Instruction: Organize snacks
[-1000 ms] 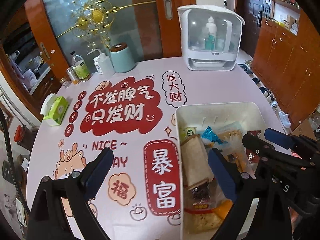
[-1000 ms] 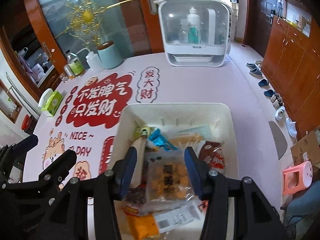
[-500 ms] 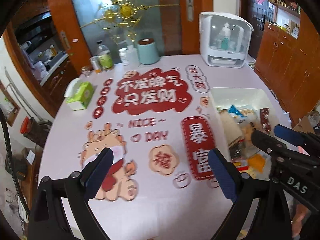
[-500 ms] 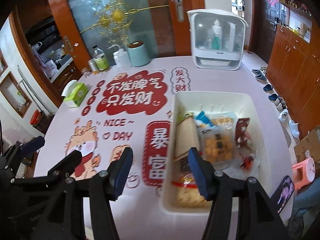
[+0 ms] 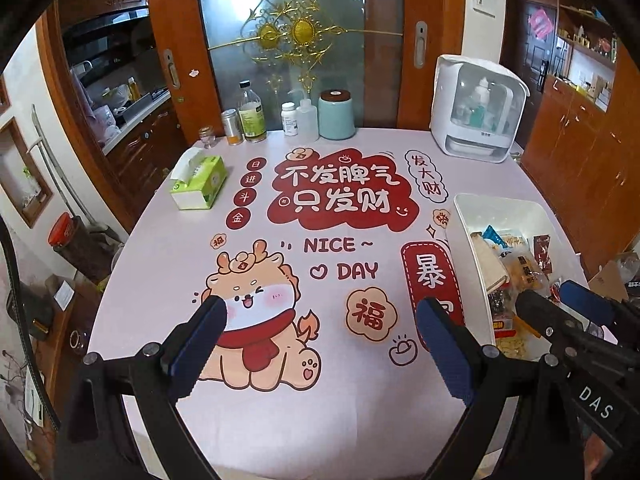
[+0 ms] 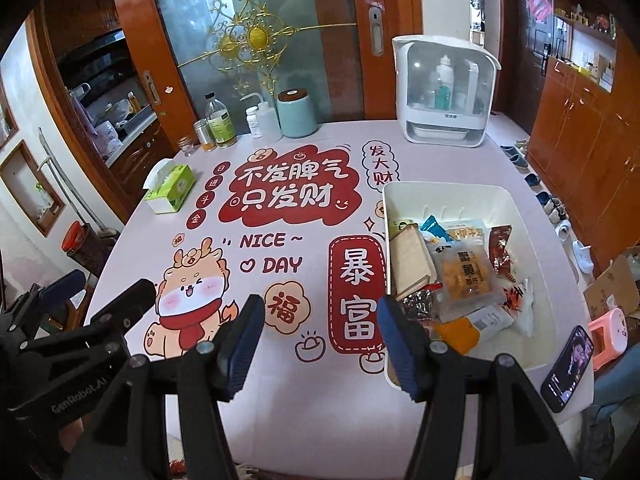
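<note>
A white bin (image 6: pixel 440 194) full of snack packets stands on the right side of the table; it also shows in the left wrist view (image 5: pixel 466 248). On top lies a clear packet of yellow biscuits (image 6: pixel 466 276), beside a tan packet (image 6: pixel 410 264) and a red packet (image 6: pixel 502 246). My left gripper (image 5: pixel 320 346) is open and empty above the cartoon print, left of the bin. My right gripper (image 6: pixel 318 340) is open and empty, held near the bin's front left corner. Each gripper shows at the edge of the other's view.
A green tissue box (image 5: pixel 200 182) lies at the table's left. Bottles and a teal canister (image 5: pixel 337 116) stand along the far edge, with a white cabinet (image 5: pixel 478 114) at the far right. A phone (image 6: pixel 568 368) lies by the bin's near right corner.
Both grippers have pulled back and up from over the bin toward the near edge of the table; the bin and packets stayed put. Both stayed open.
</note>
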